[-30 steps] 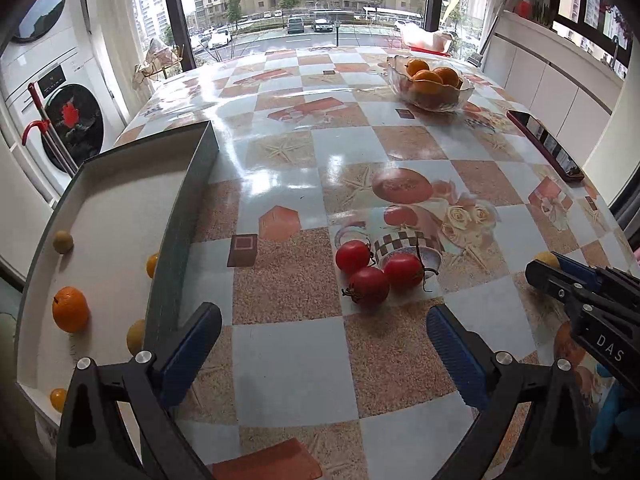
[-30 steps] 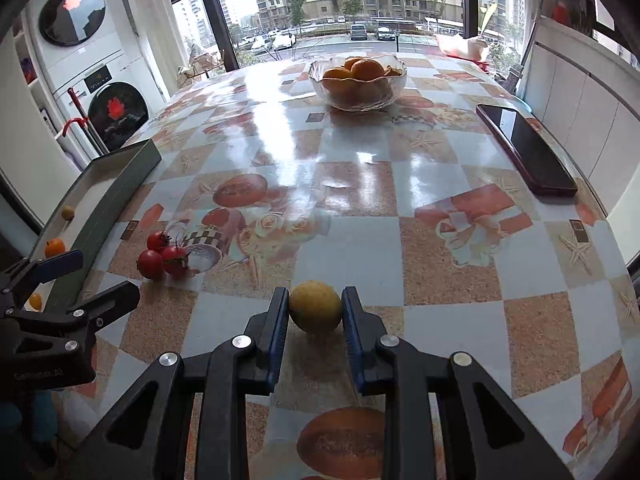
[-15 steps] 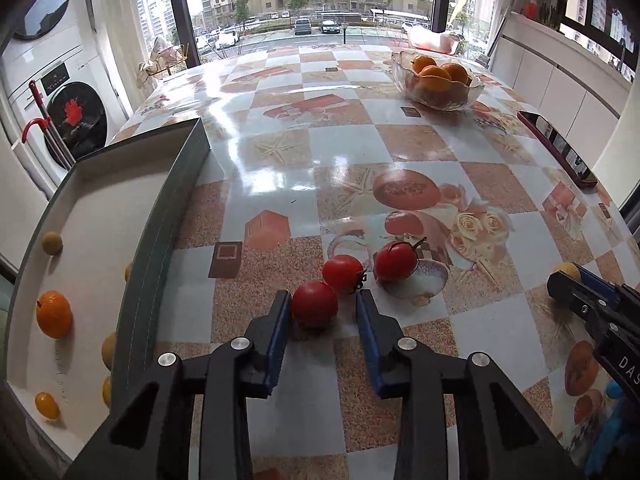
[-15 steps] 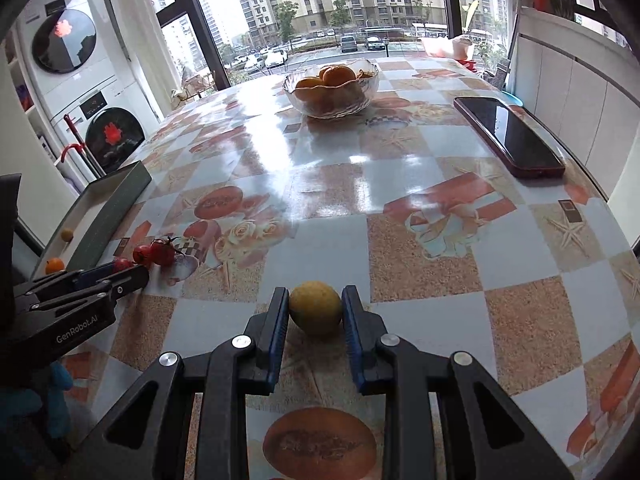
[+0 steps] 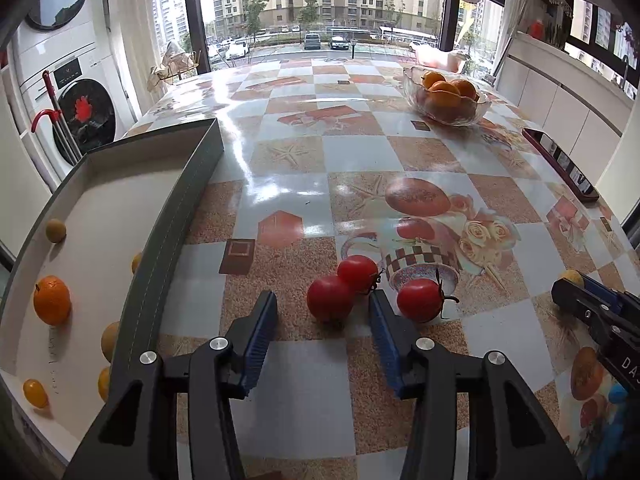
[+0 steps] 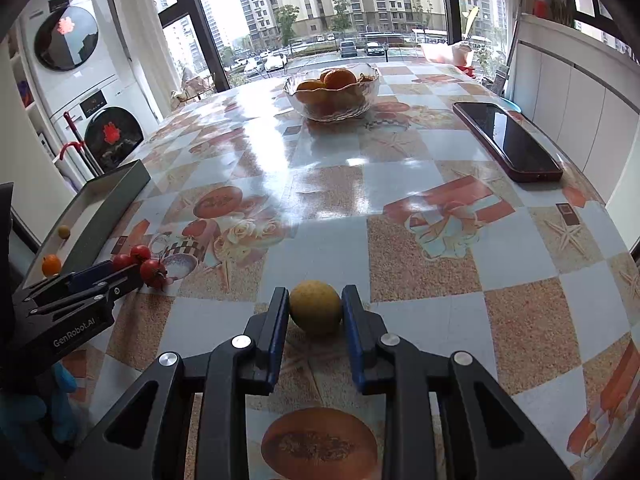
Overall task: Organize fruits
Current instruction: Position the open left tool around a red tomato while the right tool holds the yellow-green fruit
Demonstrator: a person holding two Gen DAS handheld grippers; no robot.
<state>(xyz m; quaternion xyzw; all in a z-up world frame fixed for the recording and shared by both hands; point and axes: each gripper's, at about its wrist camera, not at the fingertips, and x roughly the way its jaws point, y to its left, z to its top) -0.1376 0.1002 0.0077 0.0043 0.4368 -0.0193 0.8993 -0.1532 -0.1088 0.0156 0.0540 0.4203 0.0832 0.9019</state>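
Three red tomatoes lie on the patterned tablecloth. The nearest tomato [image 5: 330, 298] sits between the blue pads of my left gripper [image 5: 322, 300], whose jaws are opening; a clear gap shows on its left side. A second tomato [image 5: 358, 272] touches it from behind, and the third tomato [image 5: 418, 300] lies just outside the right finger. My right gripper [image 6: 316, 295] is shut on a round yellow fruit [image 6: 316, 307] that rests on the table. In the right wrist view the left gripper [image 6: 120, 276] shows at the tomatoes [image 6: 152, 272].
A grey tray [image 5: 180, 216] with a white floor stands at the left table edge and holds an orange [image 5: 51, 300] and several small yellow fruits. A glass bowl [image 6: 332, 92] of oranges stands at the back. A dark phone [image 6: 506, 140] lies at the right.
My left gripper came forward and closed from wide open around one tomato, then its jaws parted again. The tomatoes shifted a little. The right gripper kept its hold on the yellow fruit.
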